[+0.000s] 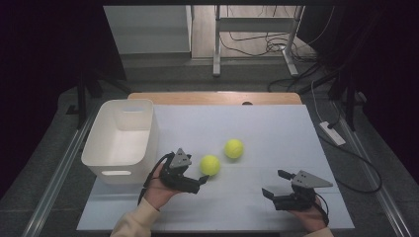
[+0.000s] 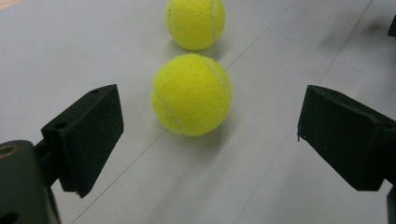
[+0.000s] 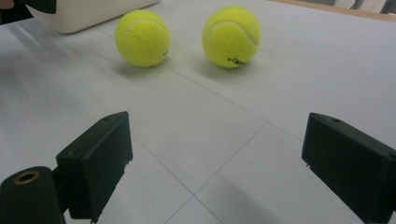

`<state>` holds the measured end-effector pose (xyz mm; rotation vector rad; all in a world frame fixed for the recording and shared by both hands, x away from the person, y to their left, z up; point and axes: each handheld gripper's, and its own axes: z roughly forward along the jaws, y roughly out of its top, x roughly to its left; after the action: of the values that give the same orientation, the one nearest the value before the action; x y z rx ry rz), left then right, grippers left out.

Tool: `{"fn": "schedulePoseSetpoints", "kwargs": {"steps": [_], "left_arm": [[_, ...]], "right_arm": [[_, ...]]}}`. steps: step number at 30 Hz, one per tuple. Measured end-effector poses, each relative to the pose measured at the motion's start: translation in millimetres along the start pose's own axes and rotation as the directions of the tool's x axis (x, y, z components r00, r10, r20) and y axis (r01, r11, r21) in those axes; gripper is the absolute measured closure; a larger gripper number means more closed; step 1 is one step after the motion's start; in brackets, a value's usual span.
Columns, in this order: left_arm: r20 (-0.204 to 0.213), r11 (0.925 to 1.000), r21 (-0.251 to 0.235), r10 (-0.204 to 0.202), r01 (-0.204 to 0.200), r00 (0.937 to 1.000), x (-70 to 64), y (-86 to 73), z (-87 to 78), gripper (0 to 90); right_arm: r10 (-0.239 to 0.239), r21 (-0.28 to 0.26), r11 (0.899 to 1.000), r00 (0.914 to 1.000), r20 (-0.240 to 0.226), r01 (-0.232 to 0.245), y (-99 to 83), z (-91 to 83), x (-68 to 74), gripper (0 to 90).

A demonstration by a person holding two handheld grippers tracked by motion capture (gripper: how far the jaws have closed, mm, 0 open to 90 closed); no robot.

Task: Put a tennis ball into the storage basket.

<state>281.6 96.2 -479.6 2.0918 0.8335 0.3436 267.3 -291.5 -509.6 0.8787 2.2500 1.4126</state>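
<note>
Two yellow tennis balls on white table sheet; far ball bears unreadable dark print. Left gripper spread wide before near ball. Right gripper spread, empty. White bin left.

The high view looks down and forward from above the person's side of the desk, from far off. The white bin sits at 9 o'clock. The left gripper view sits low and very close, looking between its own wide-apart jaws at the near ball, with the far ball at 12 o'clock behind it. The right gripper view looks low across the white top from farther back. All three views share both balls.
</note>
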Motion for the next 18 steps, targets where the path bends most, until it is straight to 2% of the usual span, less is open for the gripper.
{"fn": "schedulePoseSetpoints", "kwargs": {"steps": [18], "left_arm": [[0.025, 0.9992, 0.039, 0.007, -0.008, 0.9997, 0.8, 16.1, 17.6, 6.2]], "right_arm": [[-0.007, 0.008, 1.0, 1.0, 0.0, 0.007, -0.5, -0.3, 0.5, 8.9]]}}
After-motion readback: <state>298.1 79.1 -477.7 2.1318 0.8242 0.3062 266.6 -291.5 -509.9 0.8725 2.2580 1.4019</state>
